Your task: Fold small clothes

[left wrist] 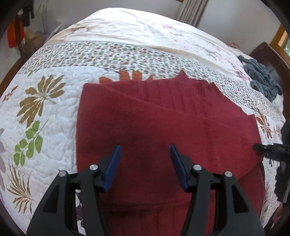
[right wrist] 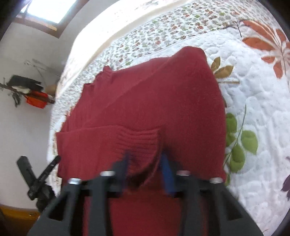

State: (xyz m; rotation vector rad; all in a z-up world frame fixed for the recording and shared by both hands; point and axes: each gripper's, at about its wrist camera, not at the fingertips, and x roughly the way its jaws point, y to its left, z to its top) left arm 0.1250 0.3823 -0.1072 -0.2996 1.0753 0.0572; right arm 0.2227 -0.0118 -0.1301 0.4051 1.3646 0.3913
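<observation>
A: Left gripper (left wrist: 145, 154) first: jaws spread wide, blue pads (left wrist: 113, 168) well apart, nothing between them. Hovering low over the red sweater (left wrist: 163, 123), tilted forward and down.

B: And the right gripper (right wrist: 145, 161)?

A: Pressed in close at the near edge of the red sweater (right wrist: 154, 101). A ribbed fold of knit bunched up between the blue pads (right wrist: 167, 174), pinched there, jaws narrowed around it. Blurred, though, so hard to say how tight.

B: Seen from the left side as well?

A: Only a sliver: black tip of the right gripper (left wrist: 261, 147) touching the sweater's right edge.

B: Further out?

A: Sweater spread flat on the quilt (left wrist: 45, 112), partly folded, a sleeve laid diagonally across the body, ribbed collar at the far edge. Quilt white and stitched, printed with brown, green and orange leaves, then a band of small flowers. Beyond that, a cream sheet (left wrist: 136, 29).

B: Anything else on the bed?

A: A crumpled grey-blue cloth (left wrist: 261, 78) at the far right, well apart from the sweater. Past the bed, pale walls and a curtain (left wrist: 192, 10).
</observation>
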